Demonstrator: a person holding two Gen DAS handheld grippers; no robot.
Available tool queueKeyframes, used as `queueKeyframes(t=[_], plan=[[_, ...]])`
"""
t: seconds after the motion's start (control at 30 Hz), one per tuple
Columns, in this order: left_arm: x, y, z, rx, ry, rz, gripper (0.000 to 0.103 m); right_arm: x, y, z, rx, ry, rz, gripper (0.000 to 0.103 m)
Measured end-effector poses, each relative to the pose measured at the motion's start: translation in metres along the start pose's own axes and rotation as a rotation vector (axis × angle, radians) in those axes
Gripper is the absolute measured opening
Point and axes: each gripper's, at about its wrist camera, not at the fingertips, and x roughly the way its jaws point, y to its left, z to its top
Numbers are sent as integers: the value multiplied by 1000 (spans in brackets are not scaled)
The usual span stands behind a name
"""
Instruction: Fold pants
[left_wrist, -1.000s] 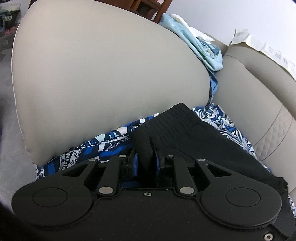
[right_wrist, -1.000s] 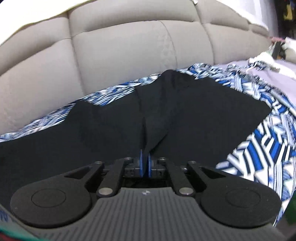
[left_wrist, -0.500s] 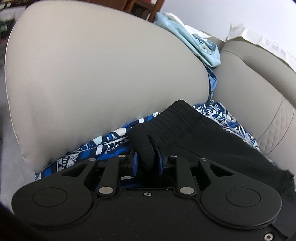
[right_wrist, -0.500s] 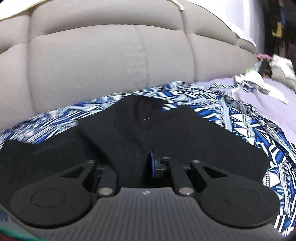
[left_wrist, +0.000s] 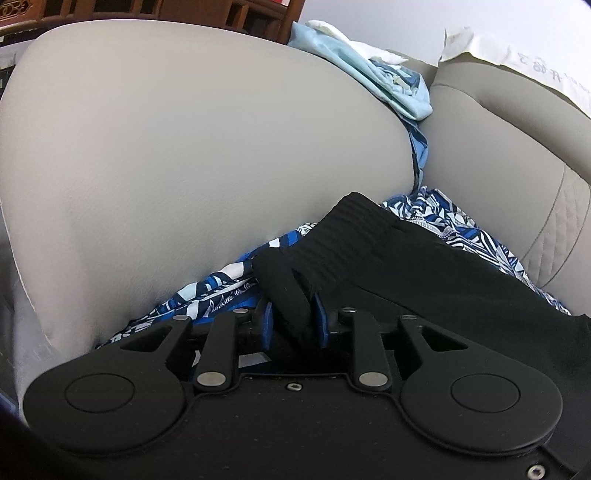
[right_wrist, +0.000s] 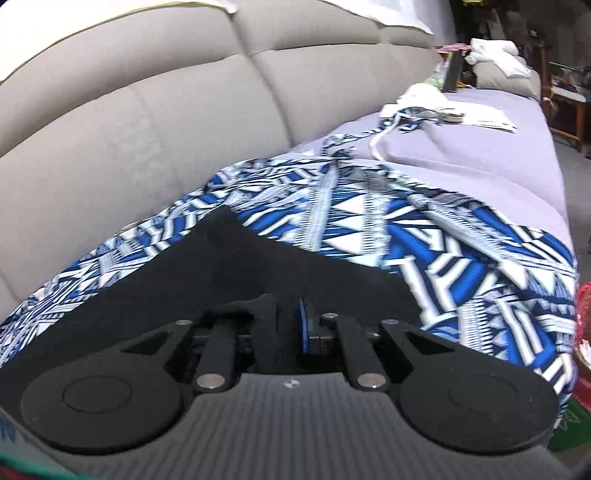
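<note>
Black pants (left_wrist: 424, 273) lie on a blue-and-white patterned cloth (left_wrist: 221, 291) spread over the sofa seat. In the left wrist view their ribbed waistband (left_wrist: 343, 229) bunches up between the blue pads of my left gripper (left_wrist: 293, 317), which is shut on it close to the armrest. In the right wrist view the pants (right_wrist: 240, 266) spread flat in front of my right gripper (right_wrist: 286, 321), with one corner pointing at the backrest. Black fabric fills the narrow gap between its fingers, so it is shut on a fold of the pants.
A big grey armrest (left_wrist: 184, 147) rises at the left, with a light blue garment (left_wrist: 388, 85) draped over its far end. The padded backrest (right_wrist: 147, 129) runs behind. A lilac sheet (right_wrist: 480, 147) with white clutter (right_wrist: 424, 99) lies to the right. A red thing (right_wrist: 583, 306) shows at the right edge.
My right gripper has swept to the right with black fabric in it, and the pants now look flatter, with more patterned cloth showing. The left gripper stayed on the waistband and rolled slightly.
</note>
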Motion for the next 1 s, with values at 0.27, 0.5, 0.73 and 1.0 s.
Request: queueKeyframes(t=[0.27,0.5,0.73,1.0], plan=[[0,-5,0,49,-6,28,25,0,-48,10,125,-10,15,28],[-2,-13,2,69,-7,76,27,-6,-87,17,324,-55,54,23],[-38,-32,4,87,-101,104,53,-27,-96,18,340,-140,58,41],[-101,-100,2,218,-248,-94,85,-42,1,10,10,-106,298,83]])
